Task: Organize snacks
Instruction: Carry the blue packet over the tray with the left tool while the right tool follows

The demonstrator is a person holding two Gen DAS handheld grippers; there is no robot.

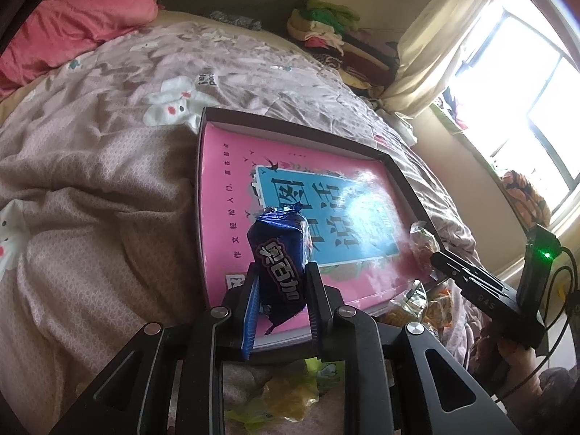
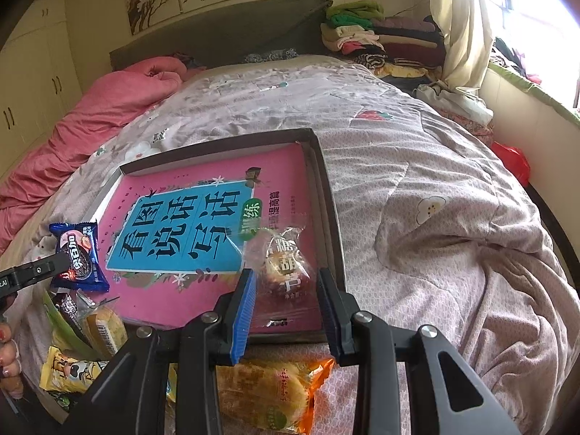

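Observation:
My left gripper (image 1: 281, 272) is shut on a blue cookie packet (image 1: 281, 253) and holds it above the near left corner of a shallow dark box (image 1: 203, 166) lined with a pink book (image 1: 232, 188). The packet also shows in the right wrist view (image 2: 79, 257). My right gripper (image 2: 286, 279) is shut on a clear-wrapped pastry (image 2: 281, 257) over the box's near right corner (image 2: 326, 195). That pastry shows in the left wrist view (image 1: 422, 243) at the tip of the right gripper.
Loose snack packets lie on the quilt in front of the box: an orange-yellow pack (image 2: 268, 391), a yellow cake (image 2: 103, 330) and a yellow packet (image 2: 69, 369). A pink duvet (image 2: 108, 108) lies far left. Folded clothes (image 2: 366, 32) stack by the headboard.

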